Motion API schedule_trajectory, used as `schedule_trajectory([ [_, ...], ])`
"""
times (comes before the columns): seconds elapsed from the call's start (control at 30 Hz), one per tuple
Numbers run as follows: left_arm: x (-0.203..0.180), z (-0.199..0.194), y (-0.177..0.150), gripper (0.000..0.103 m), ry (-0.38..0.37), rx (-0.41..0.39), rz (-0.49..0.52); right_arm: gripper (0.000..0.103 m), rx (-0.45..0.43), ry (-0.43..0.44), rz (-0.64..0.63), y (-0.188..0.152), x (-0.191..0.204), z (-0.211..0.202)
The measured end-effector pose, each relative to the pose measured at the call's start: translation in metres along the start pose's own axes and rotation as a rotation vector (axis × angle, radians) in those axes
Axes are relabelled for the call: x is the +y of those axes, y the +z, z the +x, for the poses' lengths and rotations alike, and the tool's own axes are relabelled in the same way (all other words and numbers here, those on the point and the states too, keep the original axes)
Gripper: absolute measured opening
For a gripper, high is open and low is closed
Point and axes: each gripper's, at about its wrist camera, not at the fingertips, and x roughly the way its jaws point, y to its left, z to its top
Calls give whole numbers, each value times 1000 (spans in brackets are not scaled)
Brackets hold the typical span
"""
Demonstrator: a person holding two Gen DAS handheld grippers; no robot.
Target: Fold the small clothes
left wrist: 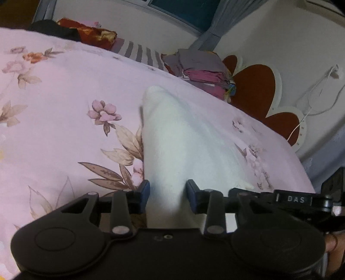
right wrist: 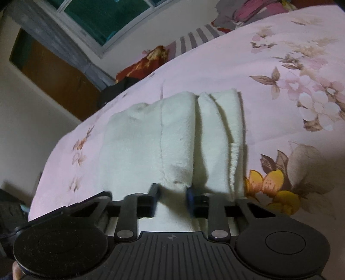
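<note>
A small white fleecy garment (left wrist: pixel 172 137) lies on the pink floral bedsheet (left wrist: pixel 64 107). In the left wrist view it stretches away from my left gripper (left wrist: pixel 168 198), whose jaws stand apart on either side of its near end. In the right wrist view the same white garment (right wrist: pixel 172 137) shows folded in several layers with a ribbed cuff on the right. My right gripper (right wrist: pixel 172 199) has its jaws apart around the garment's near edge. The cloth runs under both grippers' bodies, so the near edge is hidden.
A stack of folded grey and pink clothes (left wrist: pixel 200 69) sits at the far edge of the bed. A red patterned cloth (left wrist: pixel 90 34) and a dark item (left wrist: pixel 54 30) lie at the far left. A heart-shaped headboard (left wrist: pixel 254 90) and a window (right wrist: pixel 103 19) stand behind.
</note>
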Motion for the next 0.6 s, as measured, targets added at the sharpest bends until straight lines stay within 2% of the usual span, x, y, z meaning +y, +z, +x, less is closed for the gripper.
schedule_trajectory([
  [0.17, -18, -16, 9, 34, -8, -80, 87, 11, -55, -41, -103, -4, 18, -13],
  [0.23, -31, -14, 15, 34, -7, -64, 139, 11, -84, -50, -119, -7, 20, -24],
  [0.3, -42, -4, 16, 34, -13, -13, 187, 11, -104, -74, -116, -10, 15, -35],
  [0.4, -54, 16, 8, 34, 14, 54, 242, 11, -67, -124, -92, -17, -4, -31],
  [0.5, -60, 17, 4, 34, 39, 48, 265, 11, -59, -92, -63, -18, -12, -28],
  [0.6, -57, 11, 7, 34, 3, 10, 243, 11, -51, -89, -71, -16, -11, -26],
])
